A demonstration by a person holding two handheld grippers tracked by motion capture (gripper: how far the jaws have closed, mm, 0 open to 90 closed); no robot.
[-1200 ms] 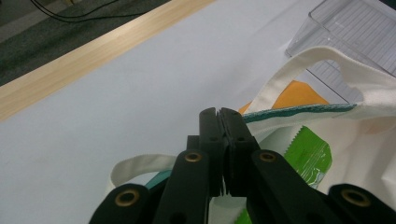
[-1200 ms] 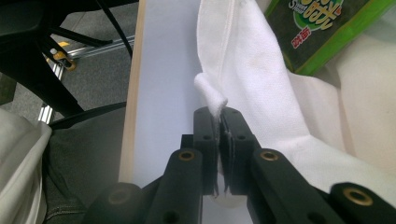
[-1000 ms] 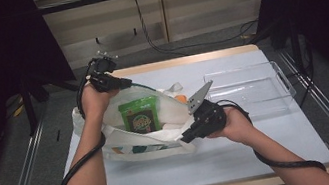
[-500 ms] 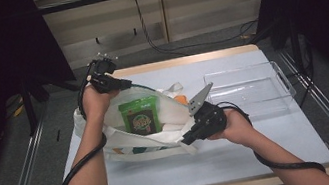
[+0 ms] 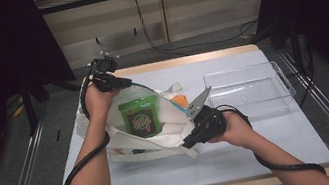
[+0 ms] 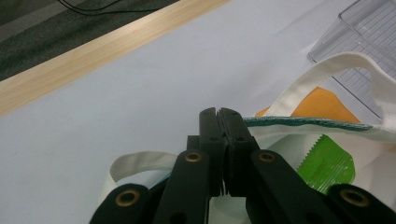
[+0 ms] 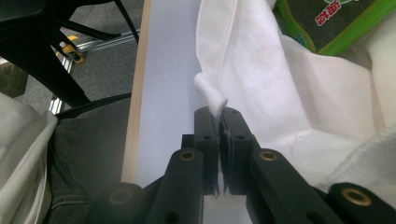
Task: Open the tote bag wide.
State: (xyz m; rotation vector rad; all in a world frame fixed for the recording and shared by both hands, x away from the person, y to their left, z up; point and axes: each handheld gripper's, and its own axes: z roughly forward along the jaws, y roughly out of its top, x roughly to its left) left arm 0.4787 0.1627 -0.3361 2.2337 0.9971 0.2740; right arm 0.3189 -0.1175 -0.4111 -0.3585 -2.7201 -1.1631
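Note:
A white cloth tote bag point(image 5: 160, 141) lies slumped on the white table point(image 5: 263, 152), its mouth held apart. A green snack packet point(image 5: 141, 116) stands in the mouth, with something orange point(image 5: 180, 101) behind it. My left gripper point(image 5: 126, 83) is at the bag's far left, shut on its green-trimmed rim point(image 6: 308, 122); in the left gripper view the jaws point(image 6: 218, 112) meet there. My right gripper point(image 5: 186, 144) is at the bag's near right, shut on a fold of the white cloth point(image 7: 289, 93); its jaws point(image 7: 217, 112) pinch the cloth's edge.
A clear plastic tray point(image 5: 240, 70) stands at the right of the table, just past the bag. The table's wooden edge point(image 7: 135, 116) runs close beside my right gripper. One bag handle point(image 6: 135, 163) loops by my left jaws. Dark curtains hang around the table.

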